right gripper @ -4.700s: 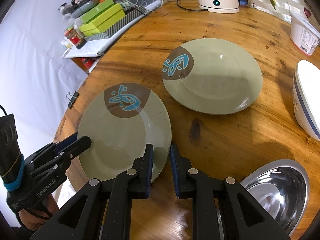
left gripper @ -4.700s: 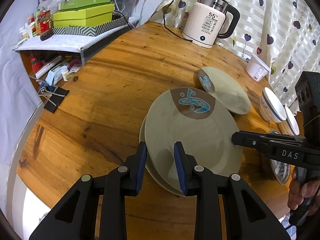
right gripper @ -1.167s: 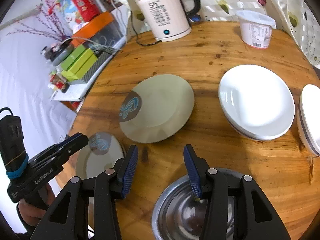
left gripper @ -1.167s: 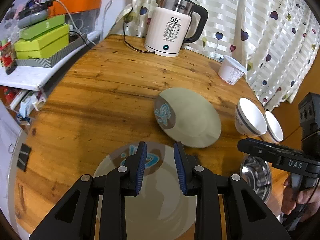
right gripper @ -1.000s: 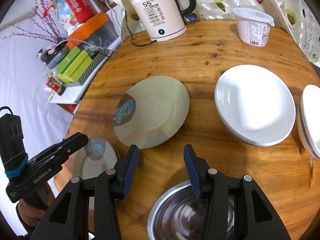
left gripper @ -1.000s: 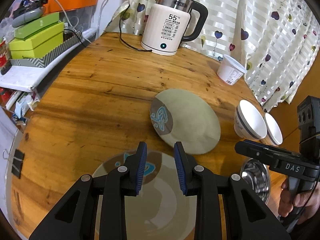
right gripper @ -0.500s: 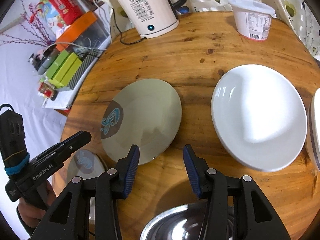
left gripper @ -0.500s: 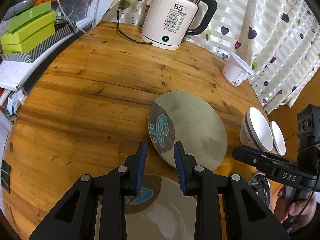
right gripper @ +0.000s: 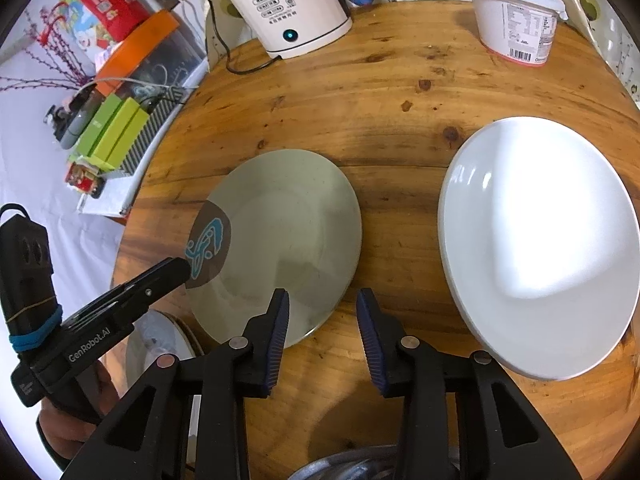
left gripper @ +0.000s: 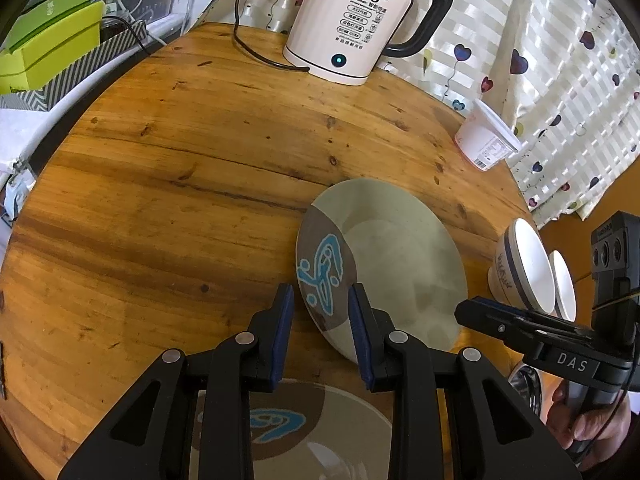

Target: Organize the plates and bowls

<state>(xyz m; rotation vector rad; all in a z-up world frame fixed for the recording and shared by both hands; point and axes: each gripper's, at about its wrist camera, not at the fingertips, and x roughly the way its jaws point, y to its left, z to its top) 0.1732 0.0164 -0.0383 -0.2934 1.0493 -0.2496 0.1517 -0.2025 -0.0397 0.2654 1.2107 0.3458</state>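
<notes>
A grey-green plate (left gripper: 400,256) with a brown patch and blue motif lies alone mid-table. My left gripper (left gripper: 321,310) is open over its near-left rim, the motif showing between the fingers, nothing pinched. In the right wrist view the same plate (right gripper: 288,224) has its near rim between the fingers of my right gripper (right gripper: 322,312), whose jaws are closing without pressing on it. The left gripper's tip (right gripper: 176,270) hangs over the motif. A matching plate (left gripper: 320,432) lies under the left gripper. A white plate (right gripper: 536,240) is at the right.
A white kettle (left gripper: 352,20) with its cord stands at the back, a yogurt tub (left gripper: 486,140) to its right. Two white bowls (left gripper: 524,268) sit at the table's right edge. A steel bowl (right gripper: 360,464) lies below the right gripper. Boxes (left gripper: 48,48) fill a shelf at left.
Both grippers have moved forward and down toward the lone green plate, which now sits at their fingertips. The right jaws have narrowed. The matching plate has slid to the bottom of the left view.
</notes>
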